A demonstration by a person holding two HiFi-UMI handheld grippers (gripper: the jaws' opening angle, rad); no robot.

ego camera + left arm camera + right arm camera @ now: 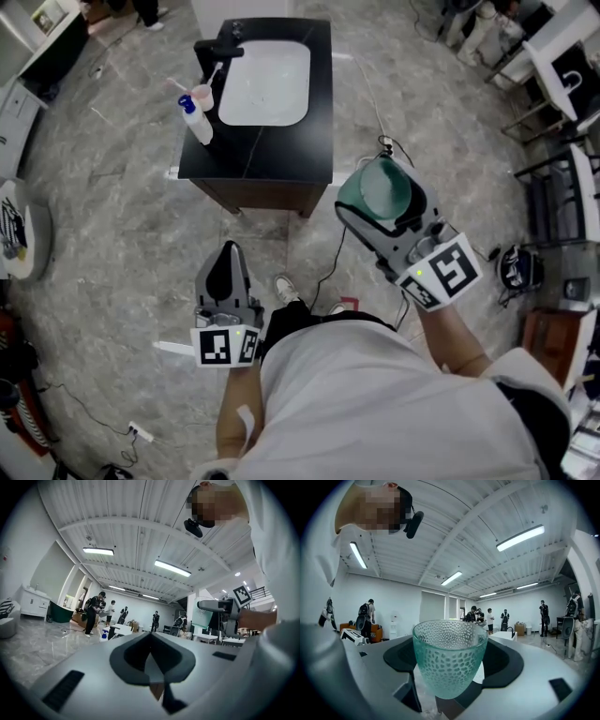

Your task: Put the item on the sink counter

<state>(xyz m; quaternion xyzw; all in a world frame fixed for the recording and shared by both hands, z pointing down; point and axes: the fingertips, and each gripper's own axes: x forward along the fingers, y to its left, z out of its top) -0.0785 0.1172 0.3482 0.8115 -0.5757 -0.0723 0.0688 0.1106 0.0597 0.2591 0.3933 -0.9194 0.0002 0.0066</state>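
Left gripper [225, 281]: jaws pressed together with nothing between them. It is held low by the person's body, well short of the sink counter [281, 150].

Along the counter's left edge are noted a white spray bottle [197, 122] with a blue cap and, just behind it, a pink cup [202, 96] holding a toothbrush. A black faucet [217, 49] stands beyond them. The white basin [265, 82] fills the middle of the black top.

Right gripper [380, 202]: jaws are clamped on a green dimpled glass [449, 660], kept upright in the air, right of the counter's near corner and not over it.

The floor [122, 216] is grey marbled stone, crossed by a thin cable [330, 265]. An open hall with a white ribbed ceiling and strip lights is seen, with several people far off.

Whether bottle and cup touch cannot be told. Dark-framed racks [553, 187] are cut off at the right edge.
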